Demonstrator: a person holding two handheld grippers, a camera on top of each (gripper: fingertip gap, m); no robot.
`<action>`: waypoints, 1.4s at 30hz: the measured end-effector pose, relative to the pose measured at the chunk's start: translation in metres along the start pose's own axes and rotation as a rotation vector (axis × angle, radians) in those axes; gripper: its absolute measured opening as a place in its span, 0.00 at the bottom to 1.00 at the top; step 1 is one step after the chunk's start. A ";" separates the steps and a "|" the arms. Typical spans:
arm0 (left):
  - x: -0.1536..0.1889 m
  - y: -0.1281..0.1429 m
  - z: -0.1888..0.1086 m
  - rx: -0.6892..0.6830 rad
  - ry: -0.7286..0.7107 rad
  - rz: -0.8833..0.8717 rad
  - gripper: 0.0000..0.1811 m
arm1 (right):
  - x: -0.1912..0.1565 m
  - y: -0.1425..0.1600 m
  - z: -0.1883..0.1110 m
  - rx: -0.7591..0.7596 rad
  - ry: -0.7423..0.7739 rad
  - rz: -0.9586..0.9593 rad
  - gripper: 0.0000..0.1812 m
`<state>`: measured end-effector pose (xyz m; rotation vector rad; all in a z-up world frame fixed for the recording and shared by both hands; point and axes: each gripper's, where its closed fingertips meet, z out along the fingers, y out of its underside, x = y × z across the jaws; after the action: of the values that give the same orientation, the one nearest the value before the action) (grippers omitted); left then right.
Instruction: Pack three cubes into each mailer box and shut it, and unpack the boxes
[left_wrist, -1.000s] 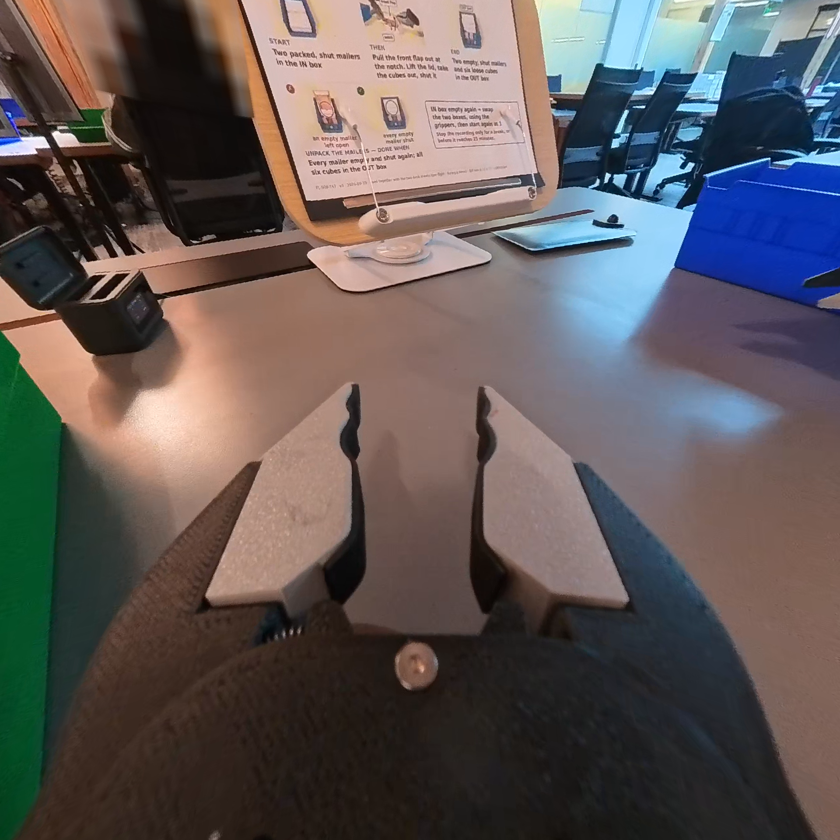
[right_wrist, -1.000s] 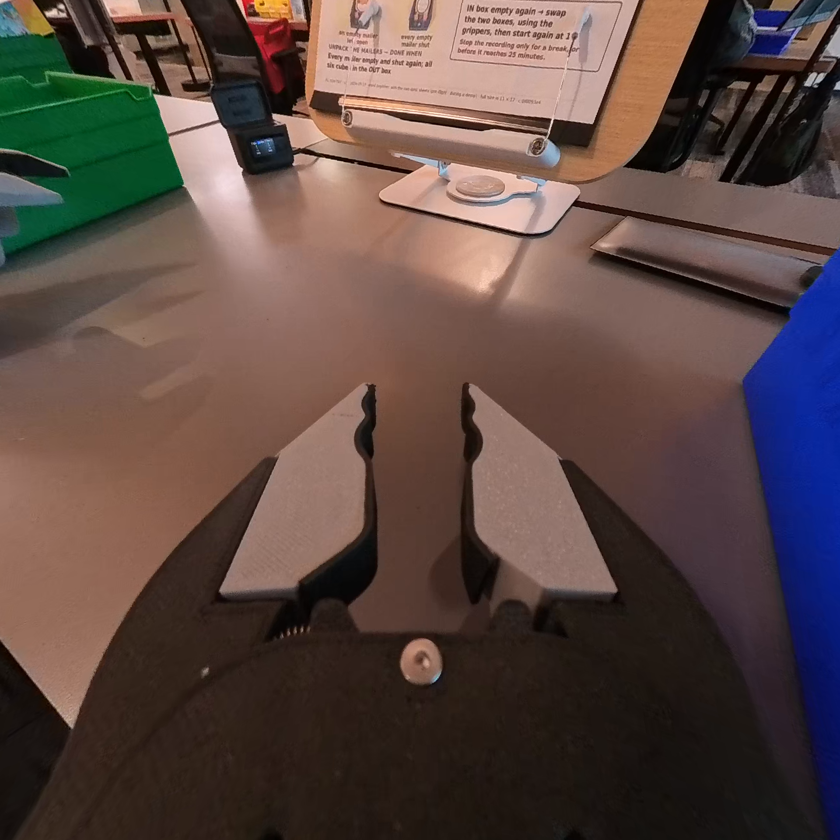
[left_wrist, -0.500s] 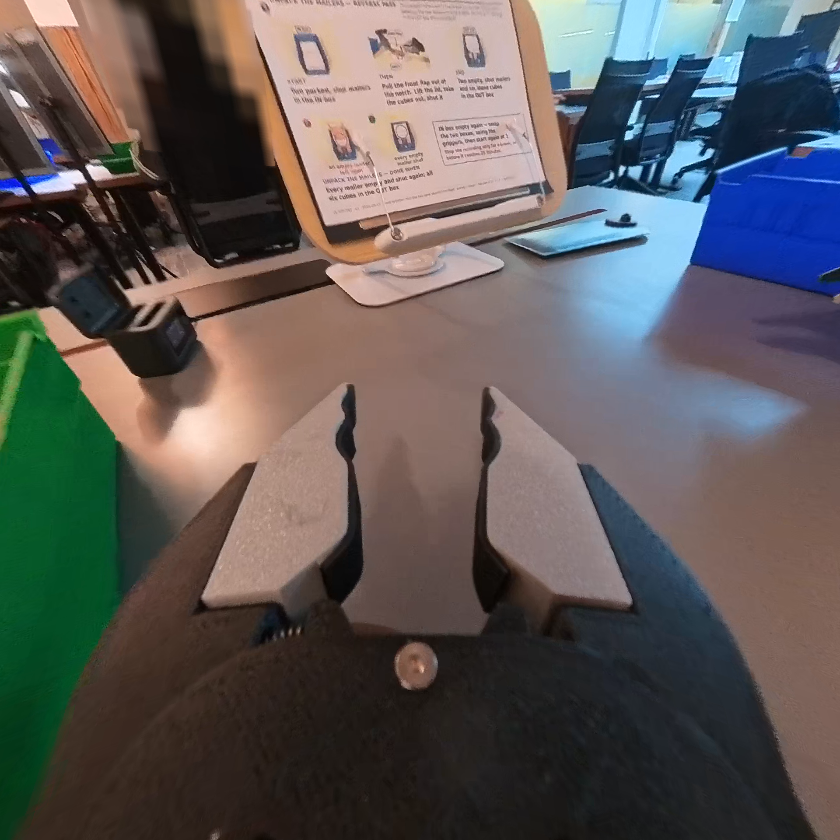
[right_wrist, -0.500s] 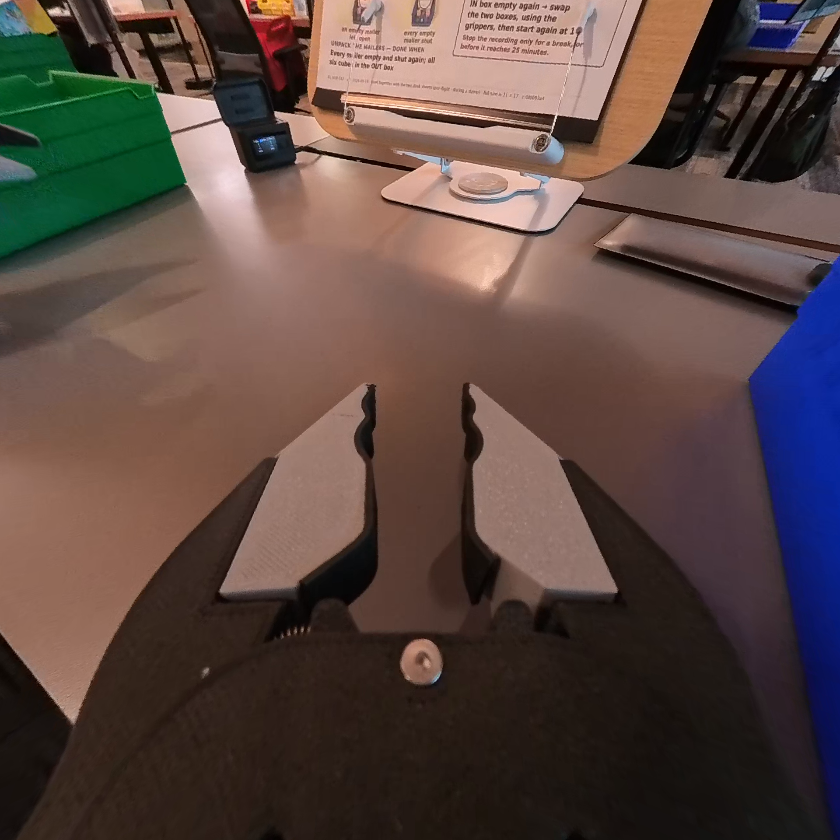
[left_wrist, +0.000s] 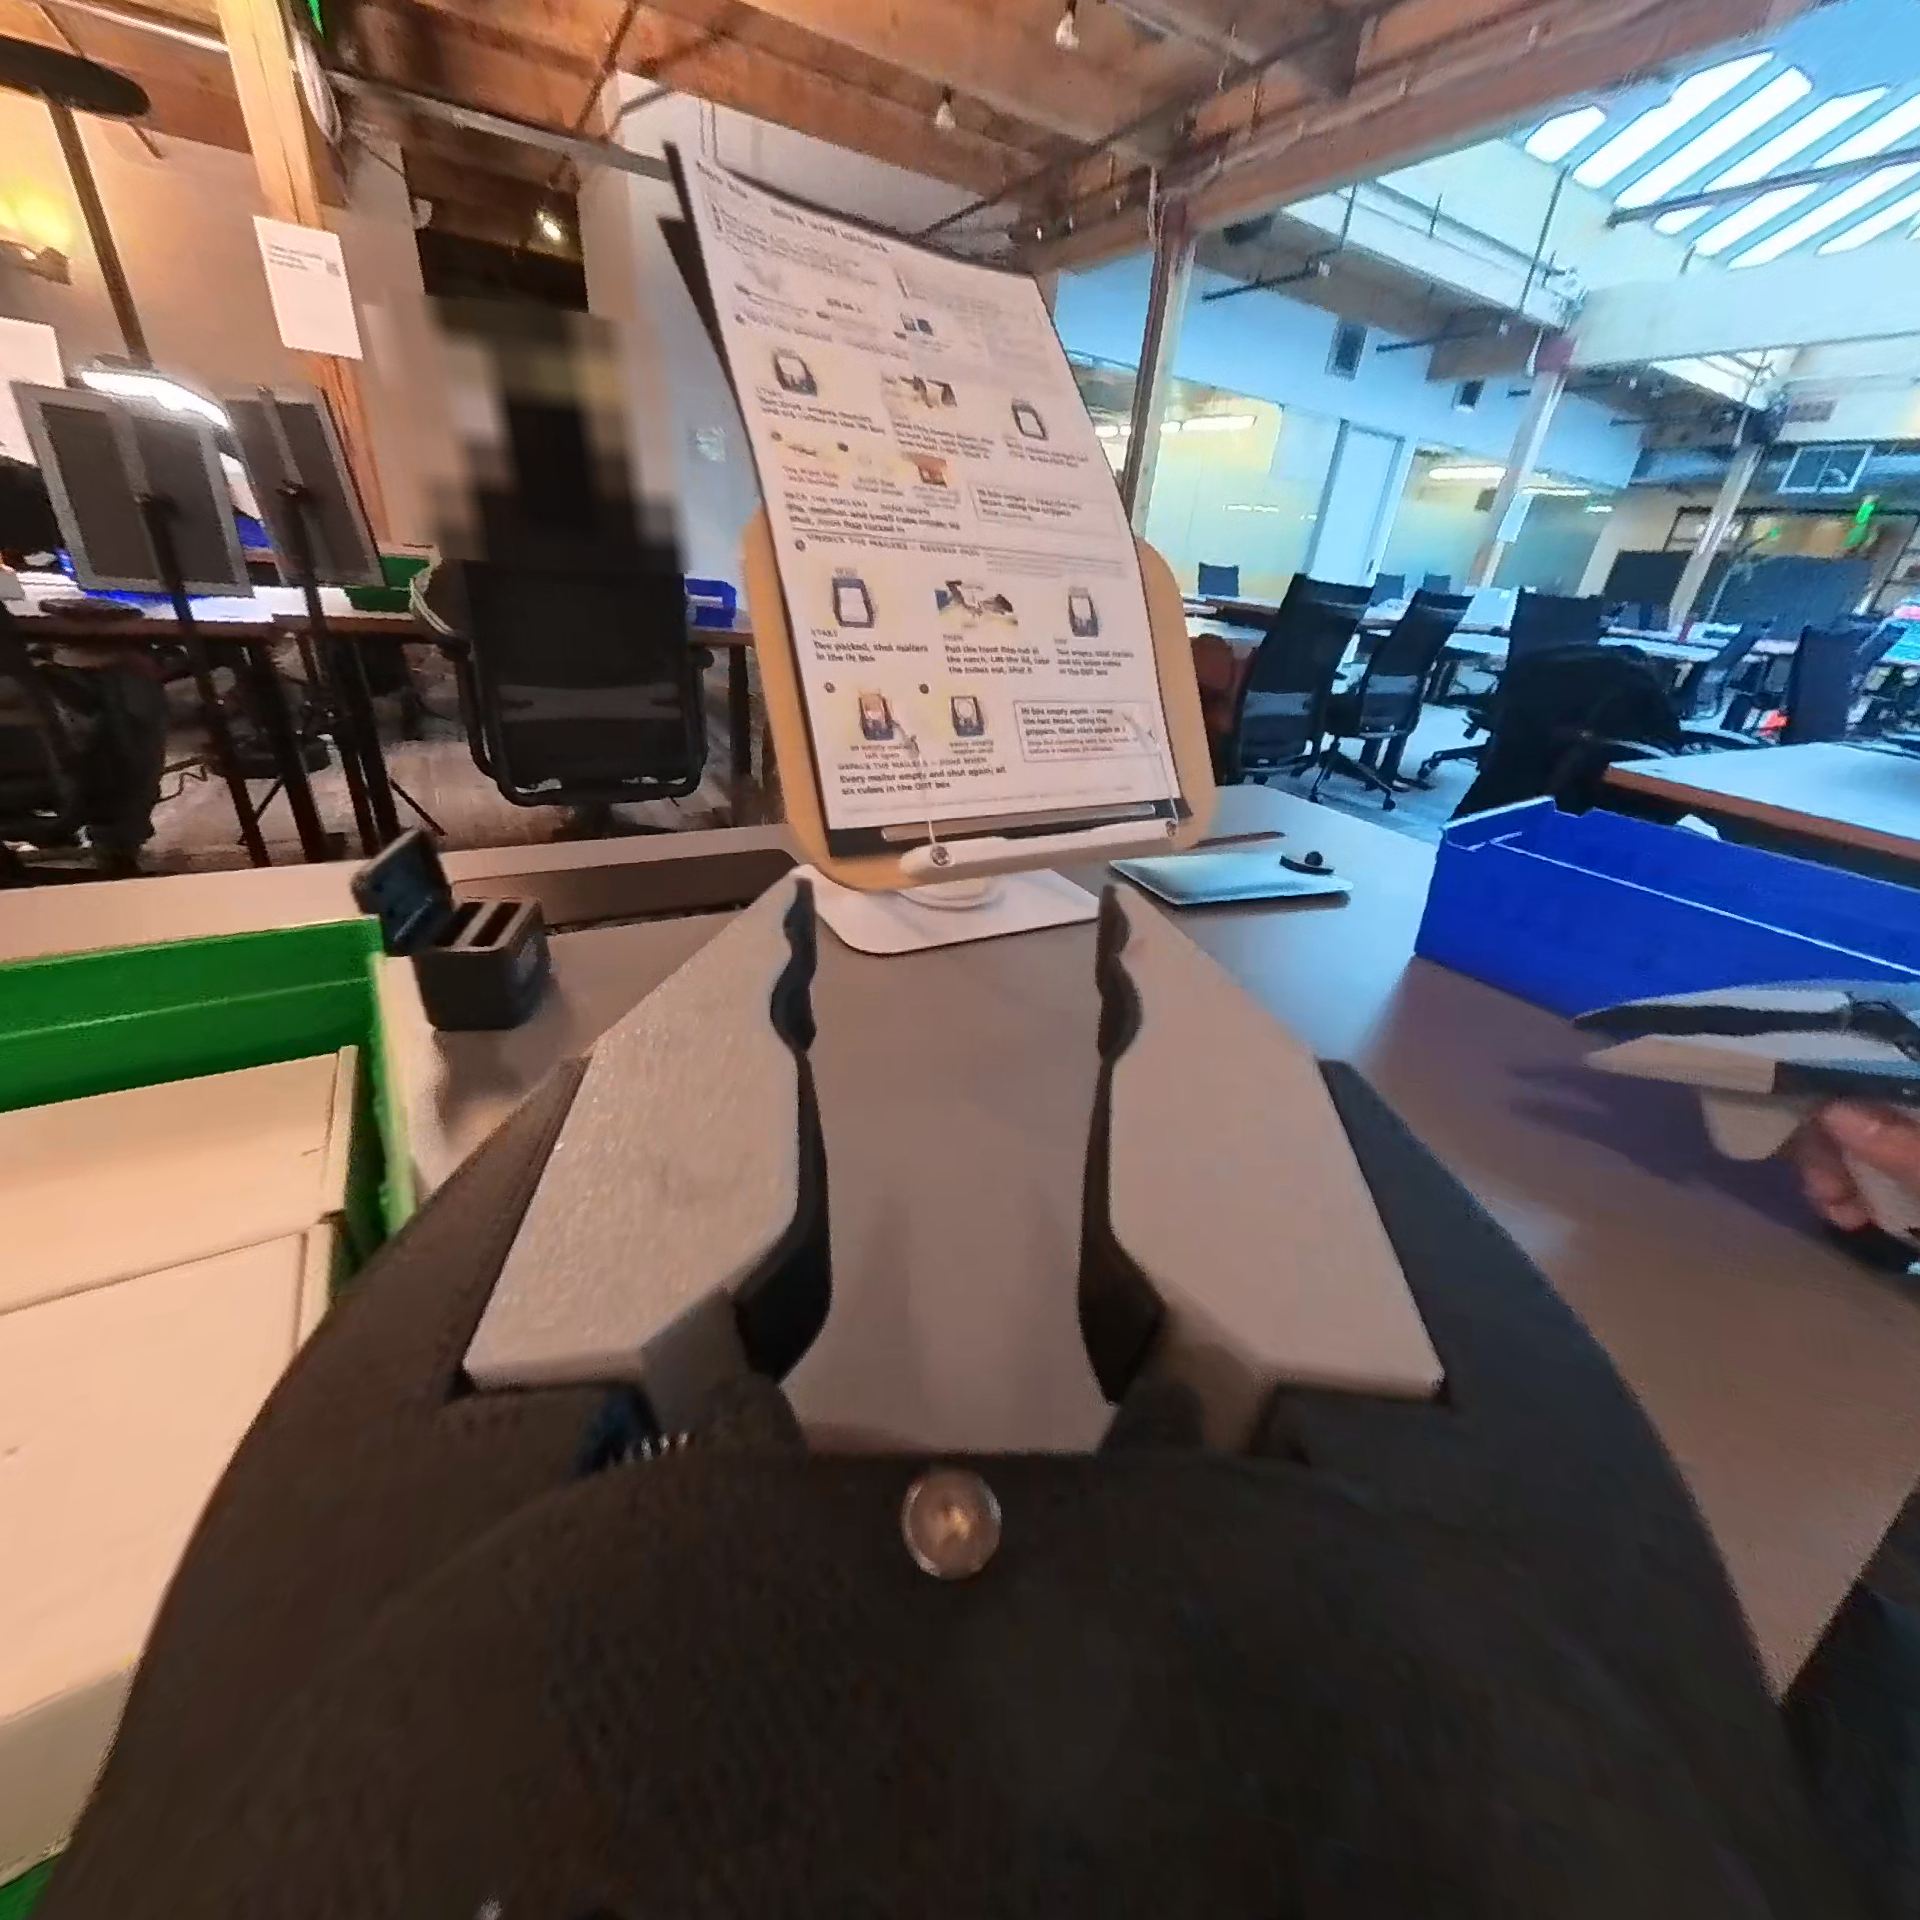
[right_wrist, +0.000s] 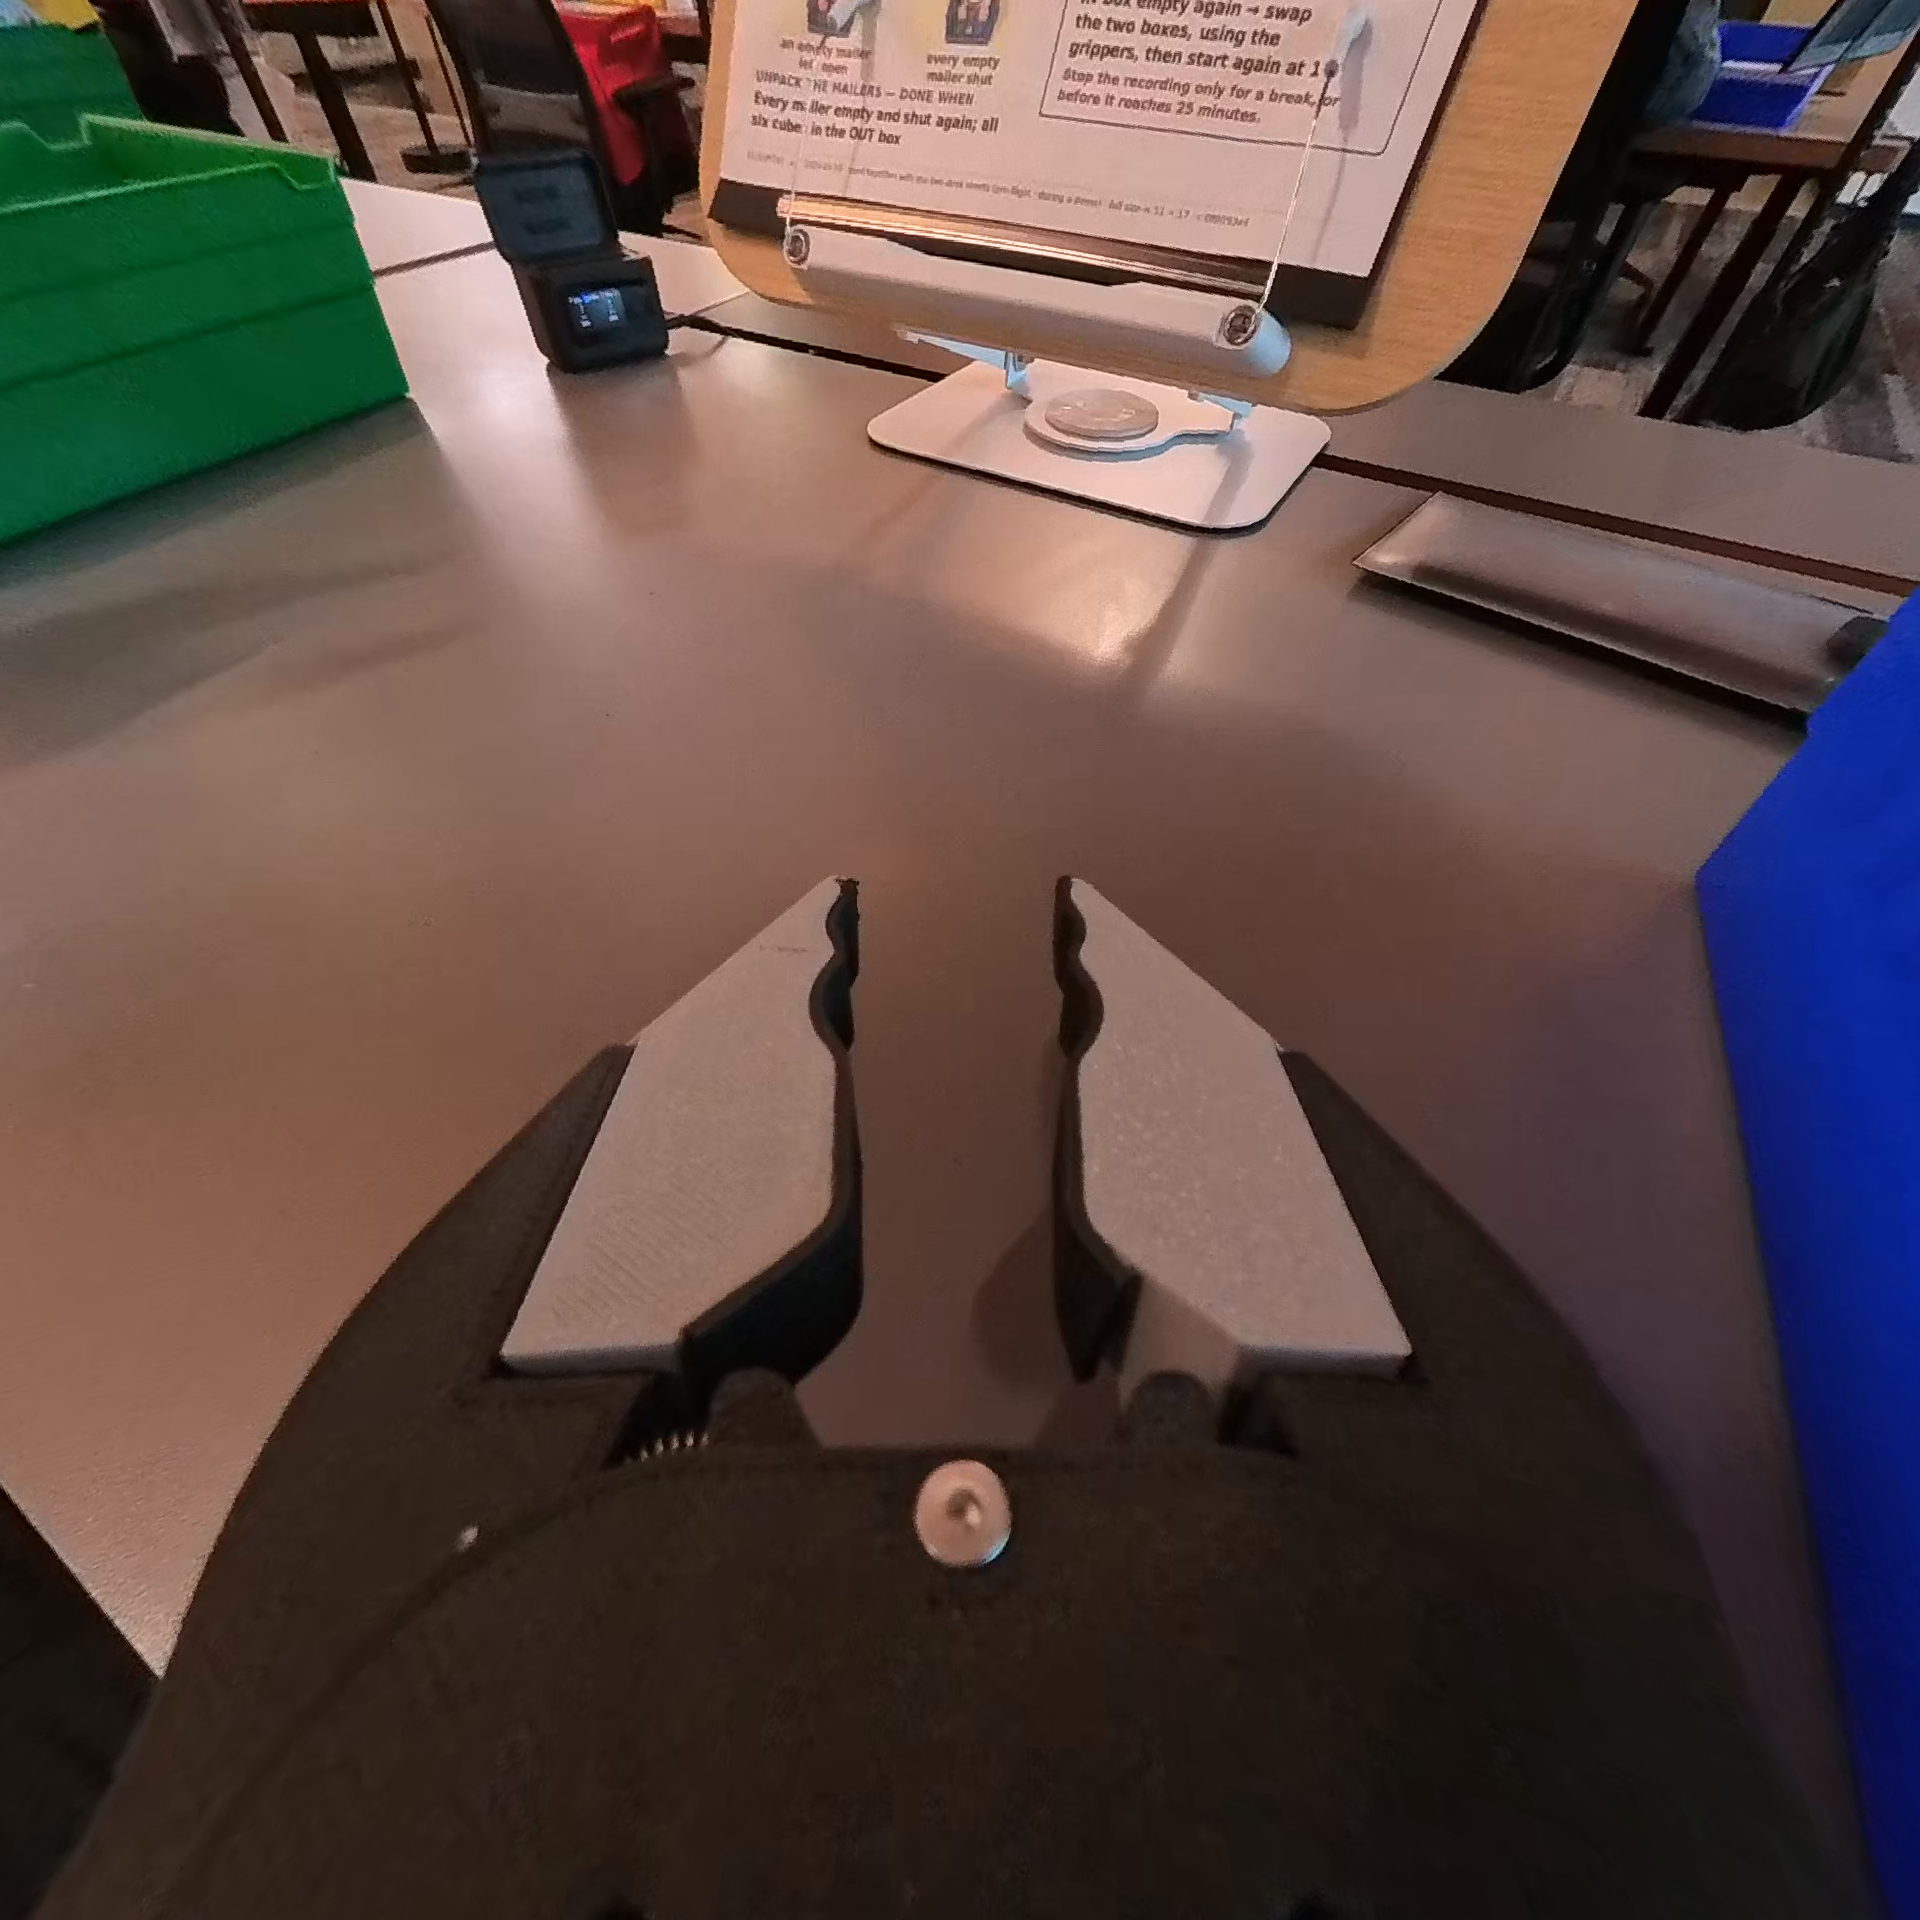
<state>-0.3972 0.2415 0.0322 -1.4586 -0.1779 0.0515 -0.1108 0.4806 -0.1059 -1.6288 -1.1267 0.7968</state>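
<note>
left wrist view: two white mailer boxes (left_wrist: 156, 1299) in one green bin (left_wrist: 187, 997); both grippers (left_wrist: 951, 935) (right_wrist: 954, 894) agape, empty.

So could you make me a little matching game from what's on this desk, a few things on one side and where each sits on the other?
Things:
1. green bin
2. blue bin
3. instruction stand
4. white mailer boxes

Places:
A. far middle of the table
B. inside the green bin
C. left side of the table
D. right side of the table

Pairs: 1-C, 2-D, 3-A, 4-B
</note>
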 end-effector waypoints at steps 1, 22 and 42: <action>-0.002 -0.002 -0.002 0.008 -0.009 -0.001 0.29 | 0.000 0.000 0.000 0.000 0.000 0.000 0.19; -0.029 -0.005 -0.011 0.013 -0.082 0.009 0.33 | 0.000 0.000 0.000 -0.003 -0.002 -0.001 0.19; -0.050 -0.009 -0.023 0.027 -0.123 -0.026 0.34 | -0.001 0.001 0.000 -0.006 -0.001 -0.006 0.19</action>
<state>-0.4434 0.2107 0.0348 -1.4266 -0.2954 0.1218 -0.1112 0.4802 -0.1067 -1.6298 -1.1348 0.7915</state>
